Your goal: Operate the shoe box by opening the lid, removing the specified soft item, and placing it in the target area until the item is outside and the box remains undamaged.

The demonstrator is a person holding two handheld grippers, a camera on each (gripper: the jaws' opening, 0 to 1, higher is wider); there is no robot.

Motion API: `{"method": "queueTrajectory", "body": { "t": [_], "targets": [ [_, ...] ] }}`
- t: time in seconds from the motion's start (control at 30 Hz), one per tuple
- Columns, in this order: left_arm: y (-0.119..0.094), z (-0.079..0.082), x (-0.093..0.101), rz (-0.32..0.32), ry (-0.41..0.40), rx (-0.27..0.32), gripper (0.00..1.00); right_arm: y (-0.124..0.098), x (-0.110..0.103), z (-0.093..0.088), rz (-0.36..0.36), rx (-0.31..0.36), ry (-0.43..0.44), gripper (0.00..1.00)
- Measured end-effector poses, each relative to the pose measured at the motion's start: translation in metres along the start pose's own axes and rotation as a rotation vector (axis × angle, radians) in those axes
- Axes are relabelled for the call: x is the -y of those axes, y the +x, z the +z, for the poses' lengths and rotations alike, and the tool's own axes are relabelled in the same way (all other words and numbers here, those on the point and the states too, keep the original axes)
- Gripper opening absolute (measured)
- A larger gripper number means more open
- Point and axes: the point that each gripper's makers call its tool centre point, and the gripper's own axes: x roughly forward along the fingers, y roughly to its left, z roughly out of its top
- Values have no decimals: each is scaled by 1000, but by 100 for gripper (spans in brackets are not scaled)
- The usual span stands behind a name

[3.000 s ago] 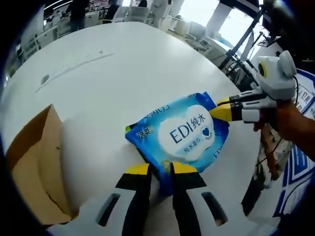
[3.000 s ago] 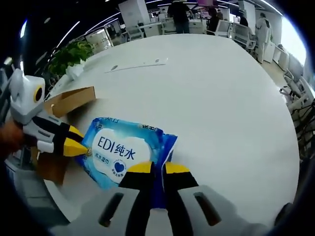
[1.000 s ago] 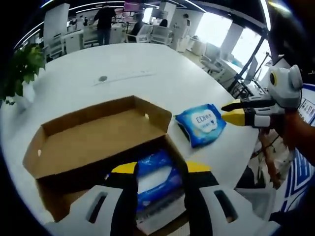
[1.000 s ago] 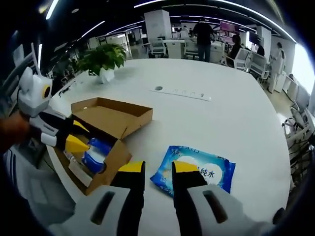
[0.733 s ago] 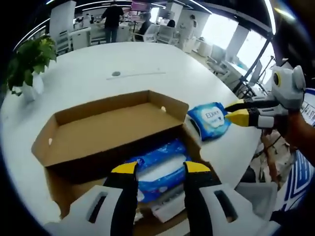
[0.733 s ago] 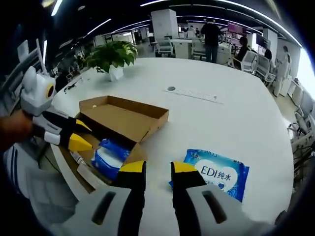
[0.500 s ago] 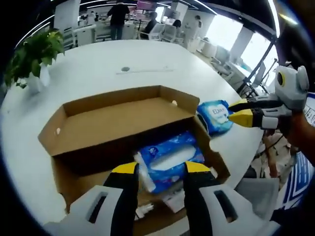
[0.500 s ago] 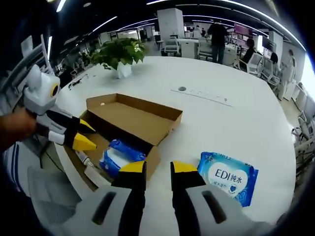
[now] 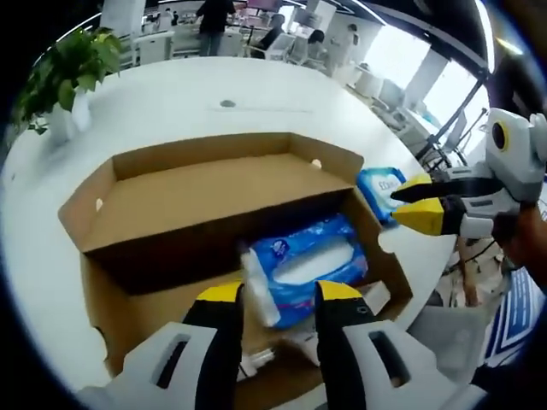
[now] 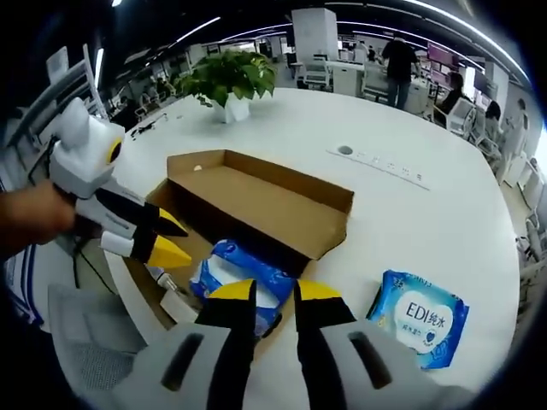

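A brown cardboard shoe box [image 9: 205,196] stands open on the white table, its lid flap folded back. Inside lies a blue and white soft wipes pack [image 9: 303,269], just ahead of my left gripper [image 9: 278,295], whose jaws stand apart with nothing gripped. A second blue pack marked EDI [image 9: 380,190] lies on the table right of the box. My right gripper [image 9: 420,199] hovers beside that pack, jaws slightly apart. In the right gripper view, the right gripper [image 10: 275,292] is over the box's [image 10: 256,201] near edge, above the inner pack [image 10: 239,269]; the EDI pack [image 10: 423,318] lies right, and the left gripper [image 10: 178,239] hangs open over the box's left end.
A potted plant [image 10: 226,81] stands at the table's far side, and a cable slot [image 10: 376,160] is set in the tabletop. Small white items [image 9: 372,299] lie in the box beside the pack. A grey chair [image 10: 94,359] stands off the table's near edge.
Three seconds ago both grippers were shut on the EDI pack; it now lies free on the table. Both grippers have come over the open box, closer to the pack inside.
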Motion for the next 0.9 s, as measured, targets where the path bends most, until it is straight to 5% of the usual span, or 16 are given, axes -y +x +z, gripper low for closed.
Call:
{"method": "queueTrajectory", "body": {
  "t": [0.33,0.53,0.7,0.9],
  "targets": [
    [27,-14,-9,2,-56,-68,21,5,-1,-3,24,-12,1,14],
    [35,-16,-14,34,-56,-73,23,5,0,-5,39,-9,-8,13],
    [34,-20,-10,-2,-52,-100,0,4,2,-7,41,-8,-9,13],
    [32,-22,-17,26,-20,-106,0,5,3,-6,41,-10,-8,13]
  ]
}}
